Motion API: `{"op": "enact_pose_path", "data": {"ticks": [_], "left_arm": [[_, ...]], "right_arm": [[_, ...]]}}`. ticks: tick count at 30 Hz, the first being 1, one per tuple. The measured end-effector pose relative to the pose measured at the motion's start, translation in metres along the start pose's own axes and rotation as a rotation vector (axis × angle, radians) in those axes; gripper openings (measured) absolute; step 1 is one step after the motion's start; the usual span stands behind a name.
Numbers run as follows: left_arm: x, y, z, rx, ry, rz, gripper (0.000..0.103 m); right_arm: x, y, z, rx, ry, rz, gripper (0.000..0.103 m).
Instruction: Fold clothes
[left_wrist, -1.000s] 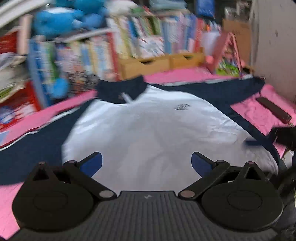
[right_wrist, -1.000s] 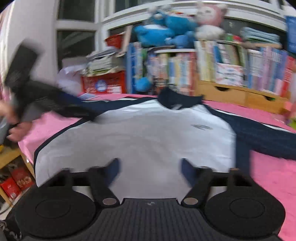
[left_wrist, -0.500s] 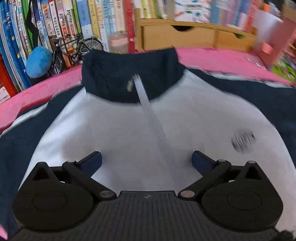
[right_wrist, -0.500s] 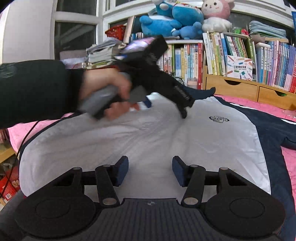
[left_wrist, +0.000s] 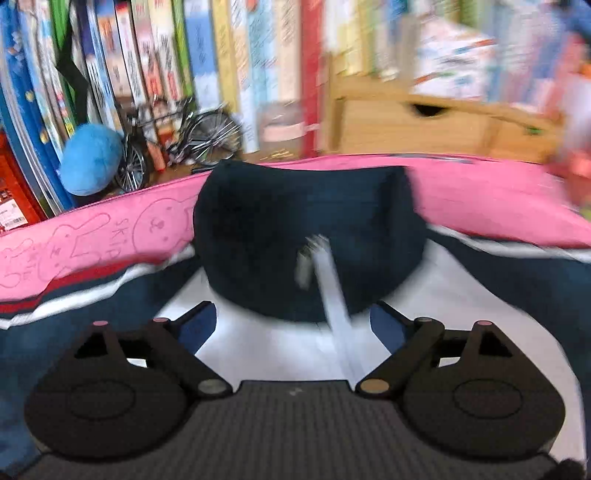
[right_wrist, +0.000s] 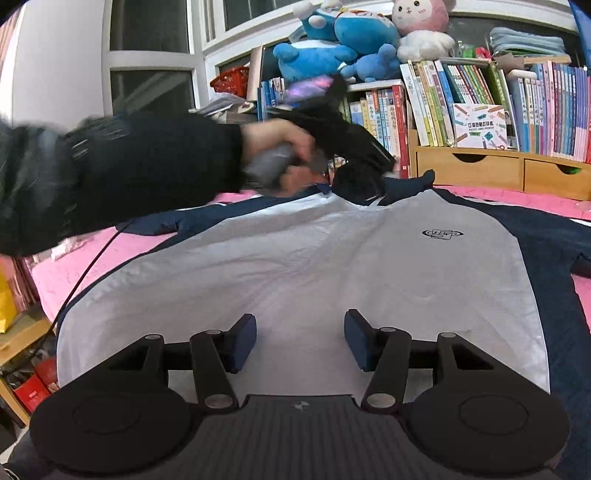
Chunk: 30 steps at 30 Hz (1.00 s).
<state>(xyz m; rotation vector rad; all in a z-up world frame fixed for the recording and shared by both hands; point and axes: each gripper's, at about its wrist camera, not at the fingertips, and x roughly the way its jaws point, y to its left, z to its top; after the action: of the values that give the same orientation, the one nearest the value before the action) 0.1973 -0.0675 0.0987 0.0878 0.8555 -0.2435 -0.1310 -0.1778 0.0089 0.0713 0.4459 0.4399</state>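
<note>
A white jacket (right_wrist: 314, 266) with navy sleeves lies flat, front up, on a pink bed cover (left_wrist: 480, 199). Its navy collar (left_wrist: 306, 236) and the zip (left_wrist: 332, 295) fill the blurred left wrist view. My left gripper (left_wrist: 291, 325) hovers just short of the collar, and its wide jaws are closing. Only white cloth and the zip lie between them, and the pads press on nothing. In the right wrist view a hand (right_wrist: 280, 147) in a black sleeve holds that gripper at the collar. My right gripper (right_wrist: 301, 343) stands open over the white front near the hem.
Bookshelves (right_wrist: 461, 99) with plush toys (right_wrist: 332, 48) on top and wooden drawers (right_wrist: 480, 170) line the far side of the bed. A model bicycle (left_wrist: 177, 140) and a blue ball (left_wrist: 90, 158) sit behind the collar. The bed's left edge (right_wrist: 48, 291) drops to boxes on the floor.
My left gripper has crossed from low over the jacket's front up to the collar, which now looms large. Its jaws have narrowed a little. The right gripper has sunk slightly.
</note>
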Motion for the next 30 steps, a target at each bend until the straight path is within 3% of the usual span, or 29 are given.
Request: {"op": "enact_pose_path", "data": {"ticks": [3,6,8,10,14,26,30], "left_arm": [[-0.052,-0.009,-0.048,0.067,-0.015,-0.095,0.091],[-0.076,-0.016,-0.090,0.101,0.026,-0.172,0.092],[-0.071,-0.019,-0.103,0.112,0.067,-0.185,0.092],[-0.057,-0.024,-0.105,0.141,0.068,-0.135,0.094],[-0.028,-0.026,-0.085,0.148,0.057,-0.072,0.103],[0.071,0.007,0.020,0.006,0.043,0.051,0.103],[0.072,0.008,0.036,-0.026,0.098,0.087,0.103]], "right_arm": [[-0.001,0.000,-0.001,0.001,-0.006,0.001,0.054],[-0.001,0.000,-0.001,-0.004,-0.009,-0.001,0.054],[-0.001,0.000,-0.001,-0.005,-0.009,-0.002,0.054],[-0.001,0.000,-0.001,-0.005,-0.009,-0.004,0.054],[-0.001,-0.001,-0.001,0.004,-0.015,0.001,0.054],[-0.003,-0.017,0.000,0.103,-0.035,0.072,0.055],[-0.005,-0.020,-0.001,0.136,-0.039,0.083,0.055]]}}
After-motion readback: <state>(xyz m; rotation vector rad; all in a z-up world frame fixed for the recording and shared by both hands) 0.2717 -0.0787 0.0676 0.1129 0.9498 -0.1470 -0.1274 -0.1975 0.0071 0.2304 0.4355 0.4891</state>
